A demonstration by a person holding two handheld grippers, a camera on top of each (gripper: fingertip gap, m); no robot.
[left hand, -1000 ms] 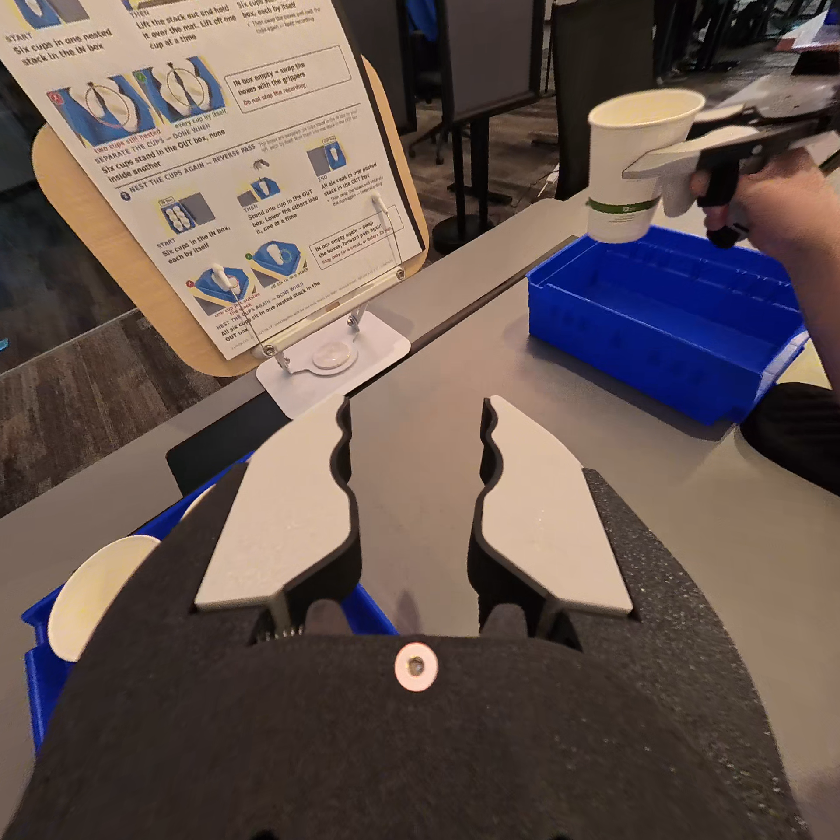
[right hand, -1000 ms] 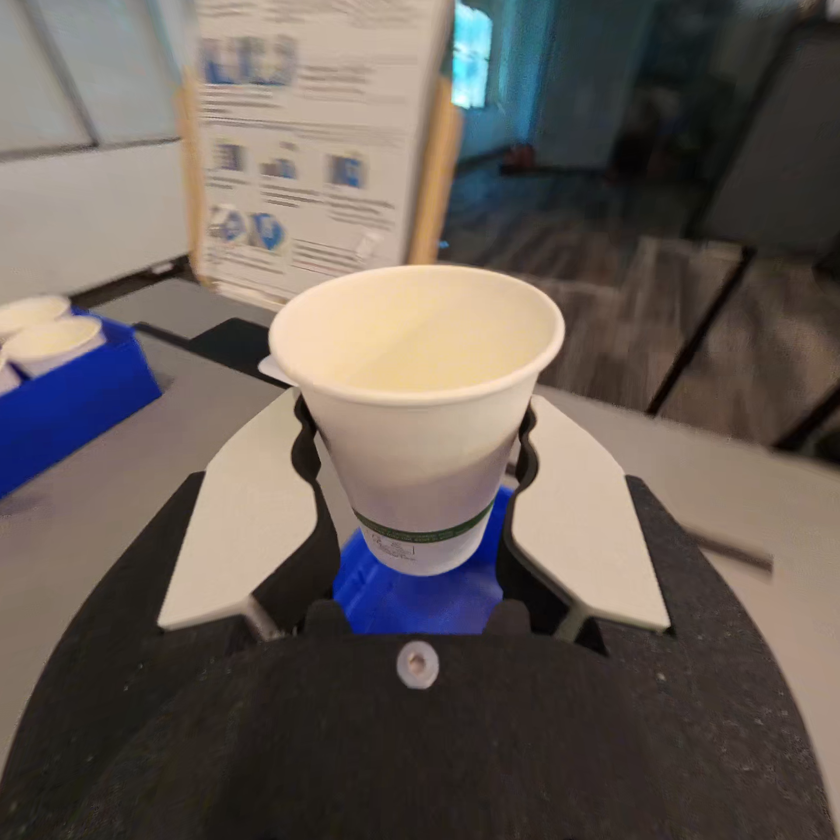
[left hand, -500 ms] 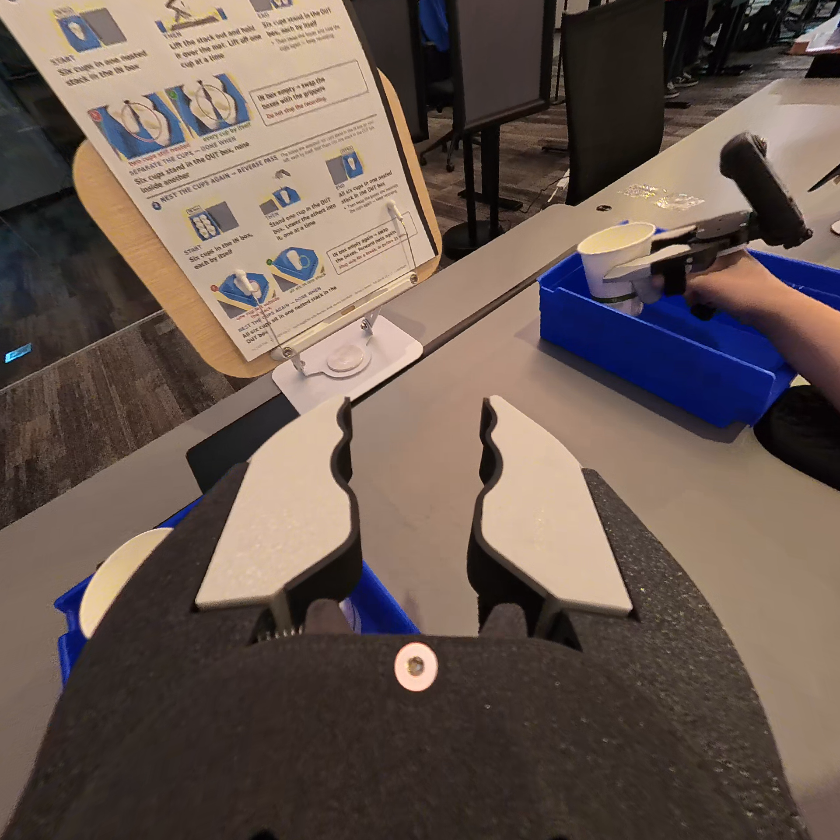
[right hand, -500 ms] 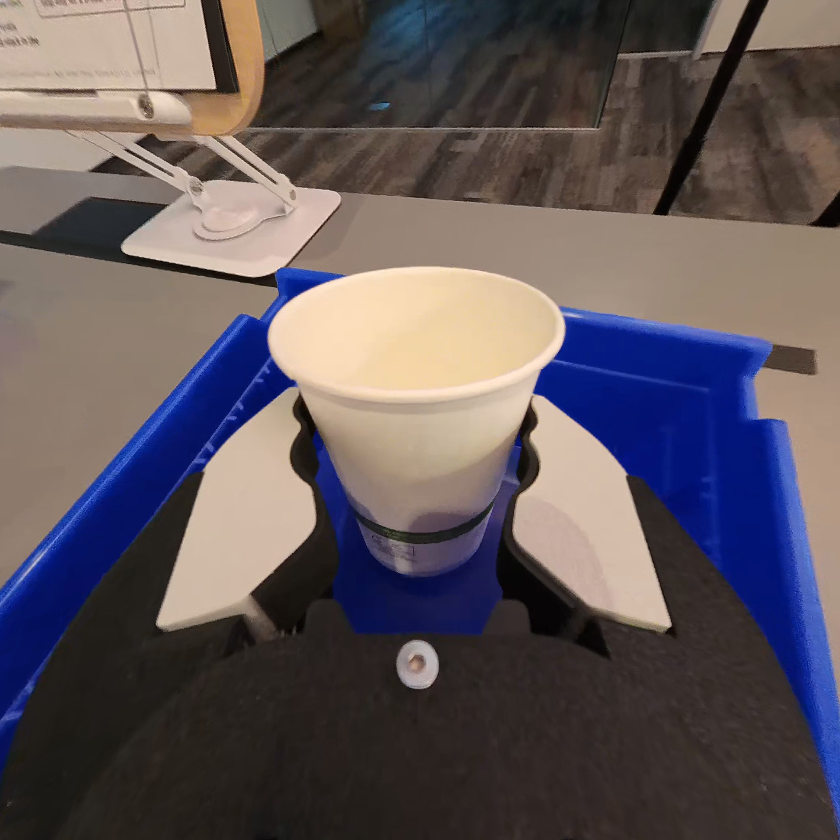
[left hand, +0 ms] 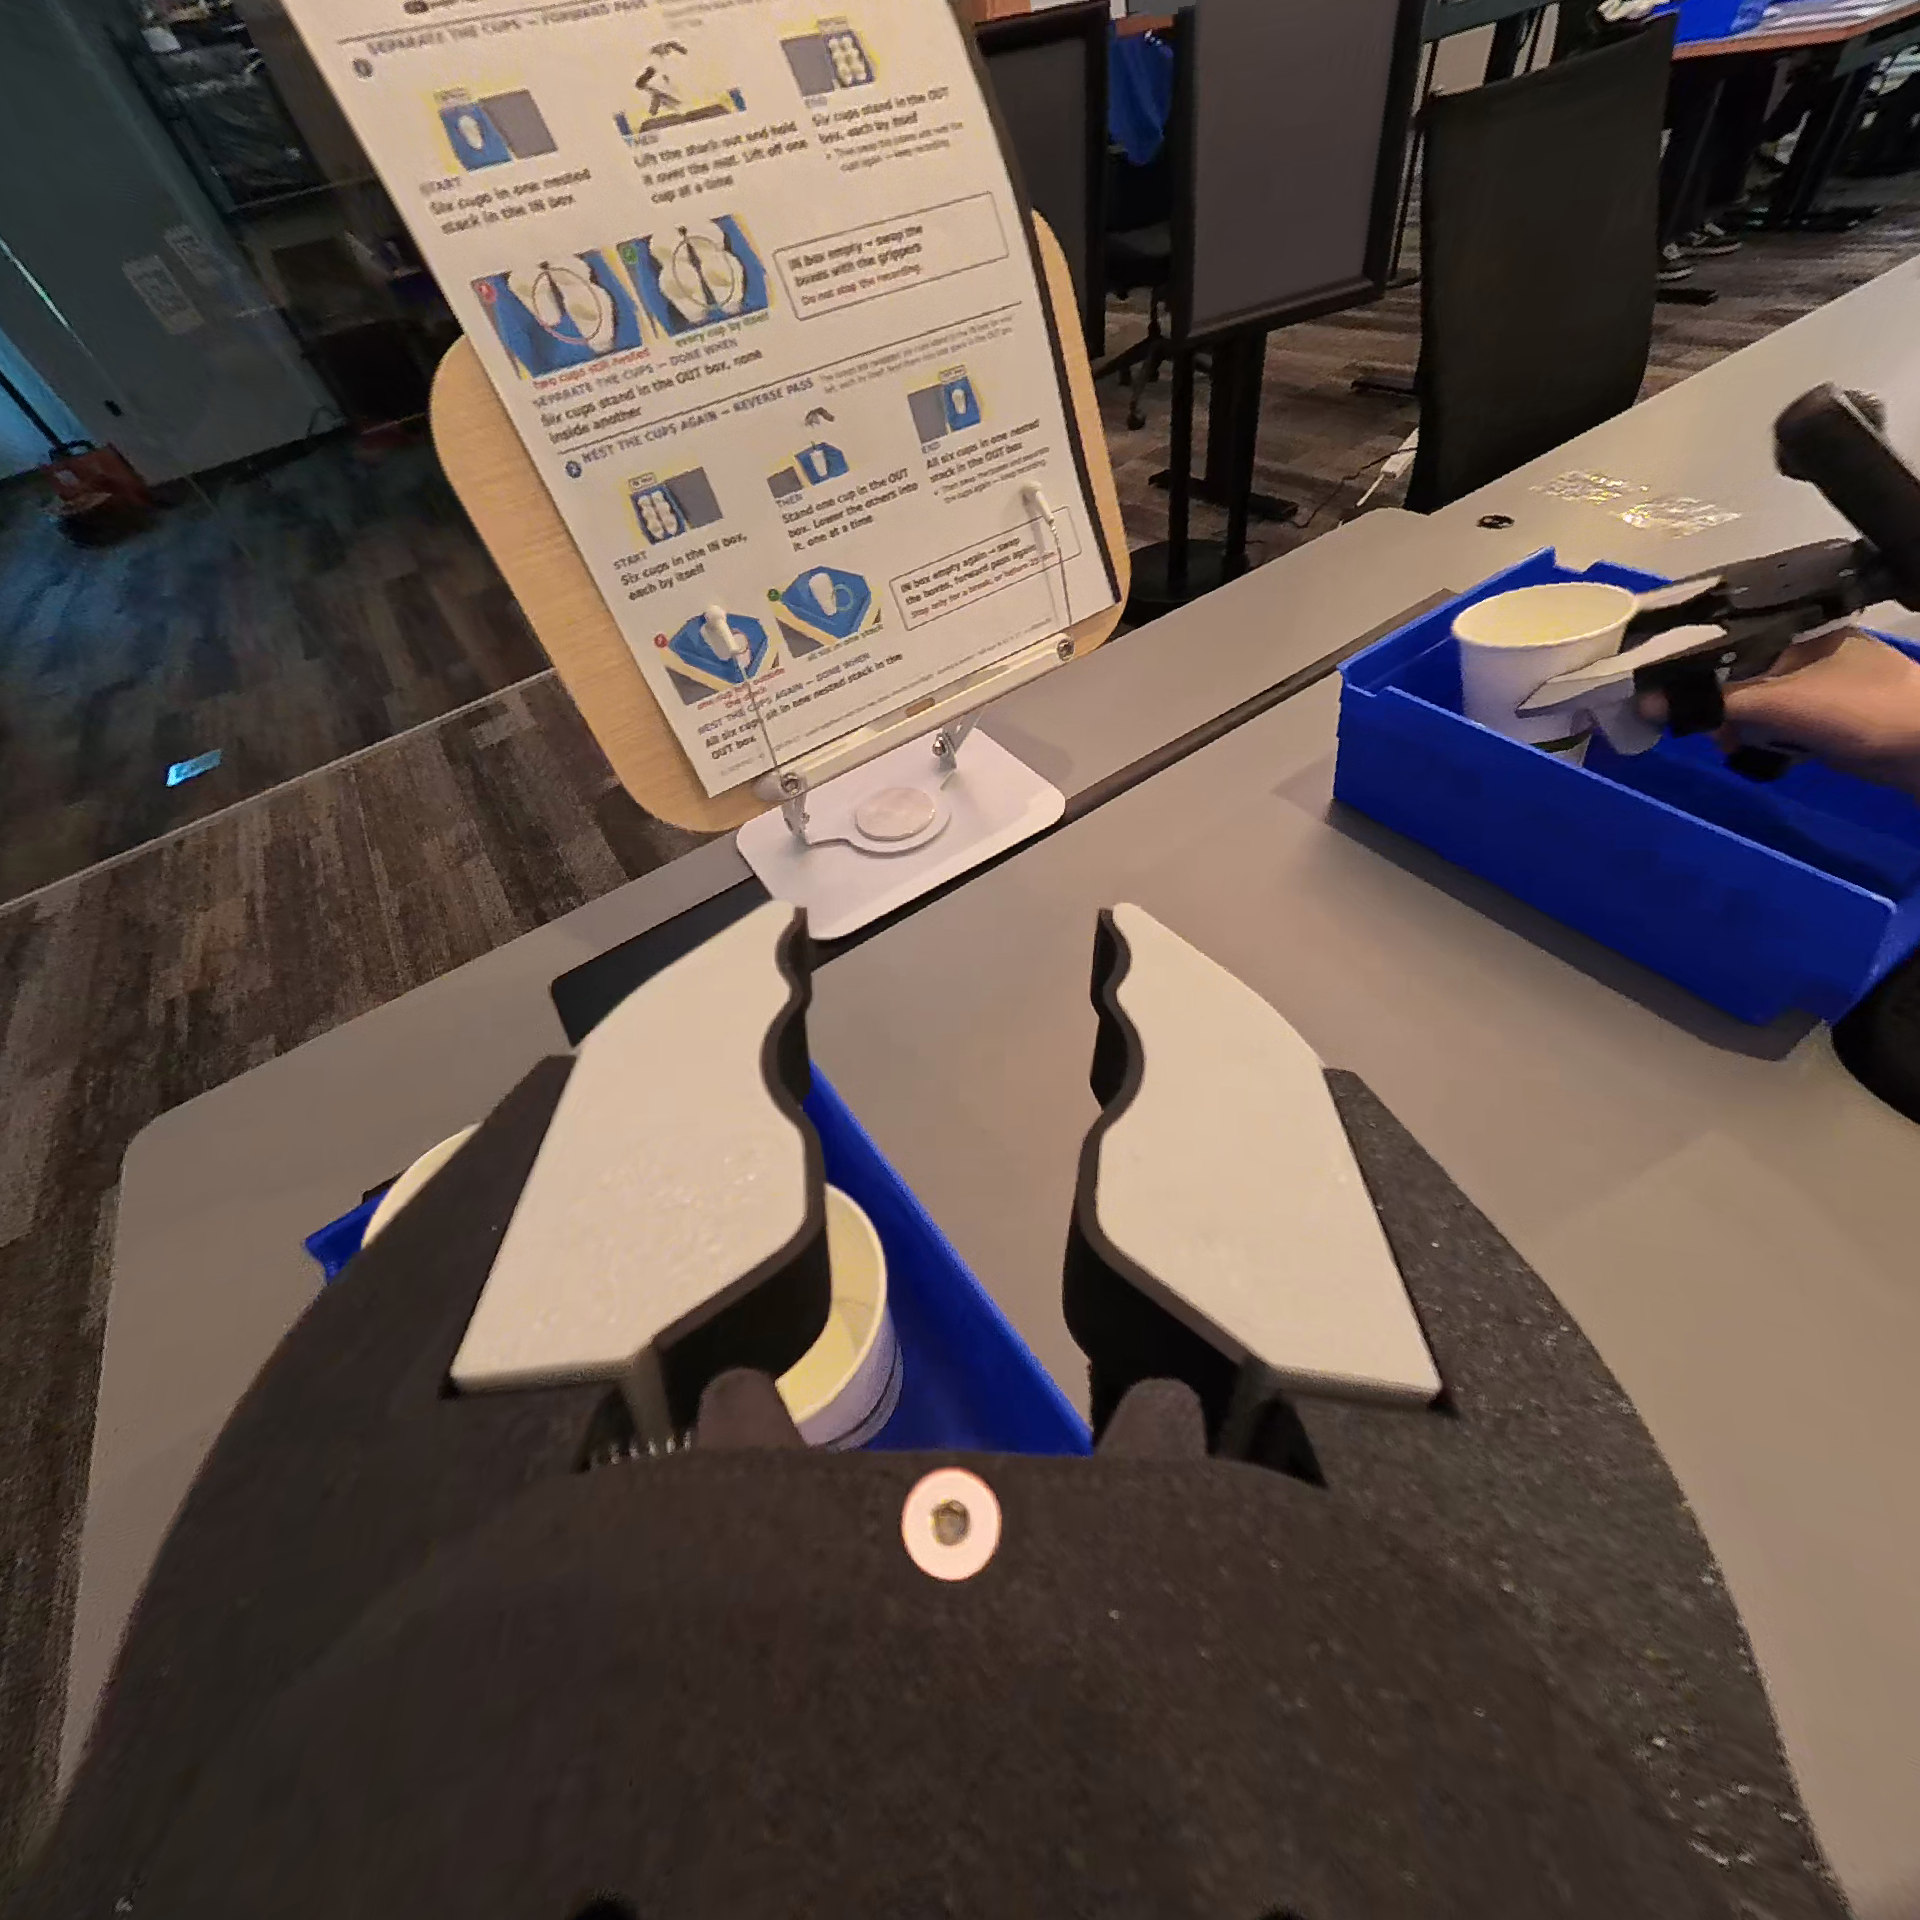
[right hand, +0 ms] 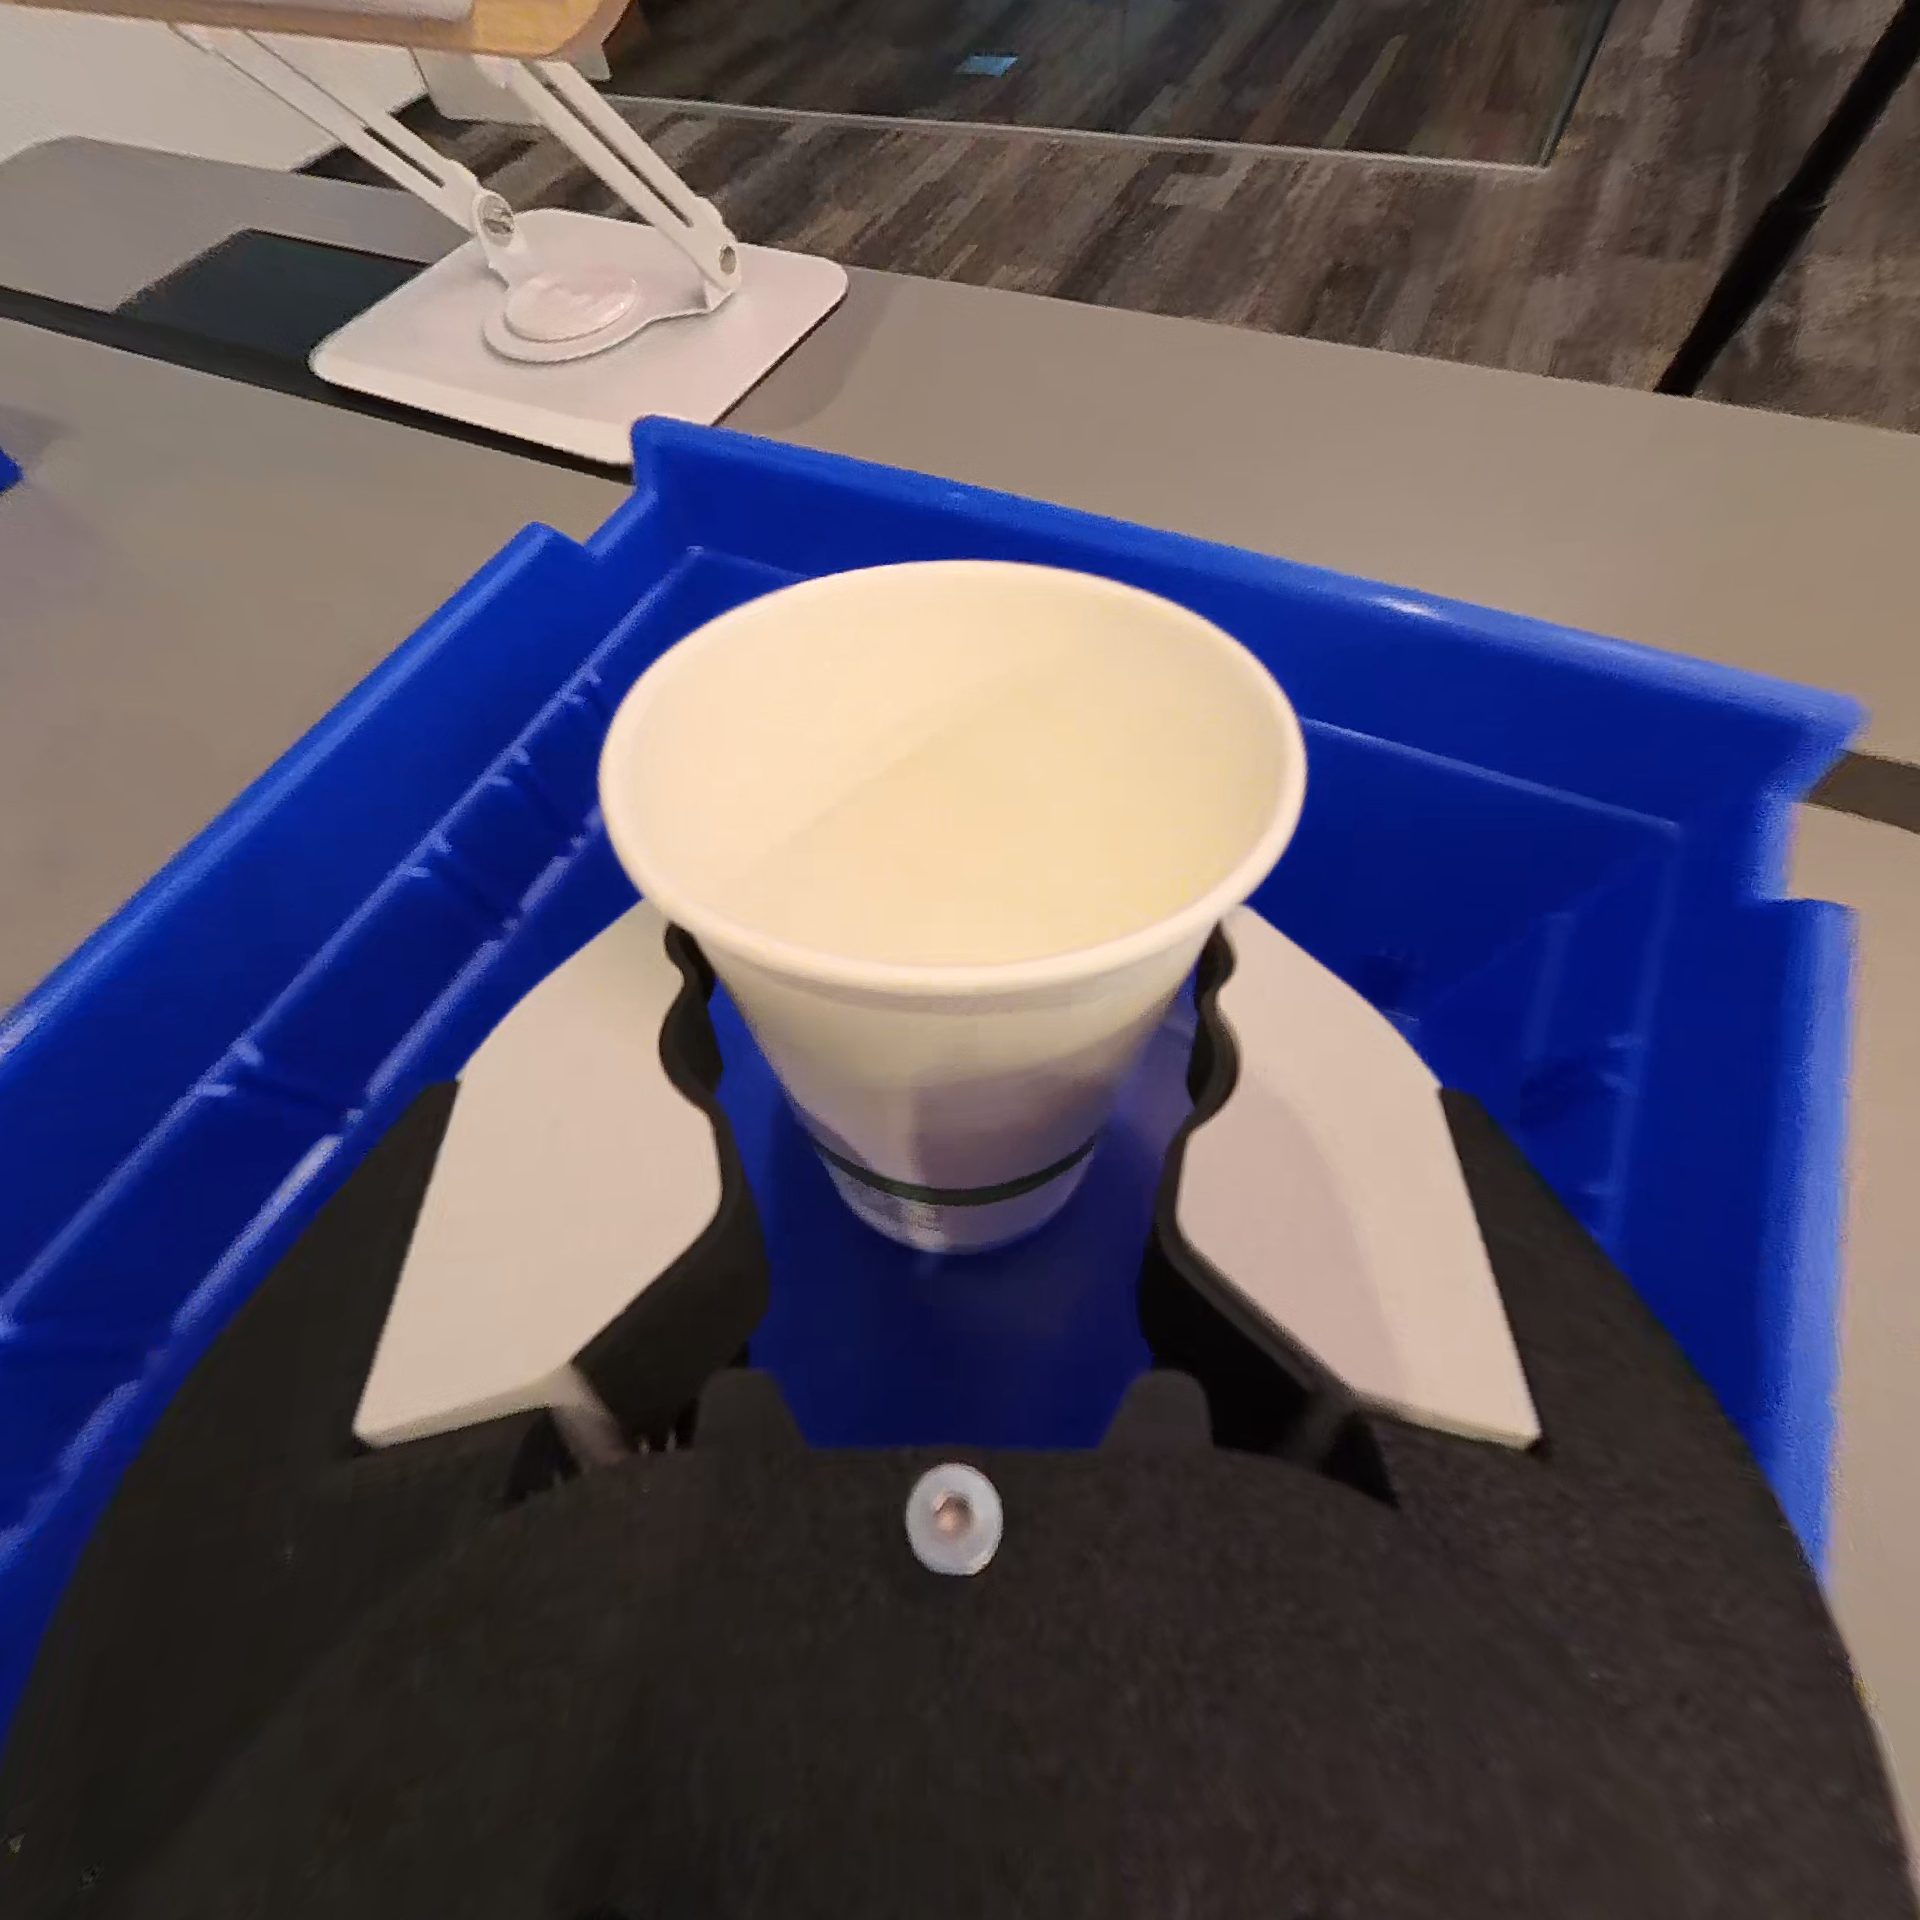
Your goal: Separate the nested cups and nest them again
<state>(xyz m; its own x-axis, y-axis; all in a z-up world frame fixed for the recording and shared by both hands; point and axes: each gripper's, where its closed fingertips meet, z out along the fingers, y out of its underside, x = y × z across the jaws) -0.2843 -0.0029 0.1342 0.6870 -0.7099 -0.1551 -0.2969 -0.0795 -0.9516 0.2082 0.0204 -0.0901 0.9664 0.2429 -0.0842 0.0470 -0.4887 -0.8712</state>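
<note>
Inside the blue bin (right hand: pixel 1455 665), the paper cup (right hand: pixel 951 831) stands between the right gripper (right hand: pixel 951 1039) jaws — spread, barely apart; left gripper (left hand: pixel 945 1039) gapes empty.

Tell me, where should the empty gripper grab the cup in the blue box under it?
Probably by the side wall just under the rim of the cup, coming straight down from above. It stands upright with its mouth open, and the blue box wall crowds its side. The left gripper is open already, and looks wide enough.
</note>
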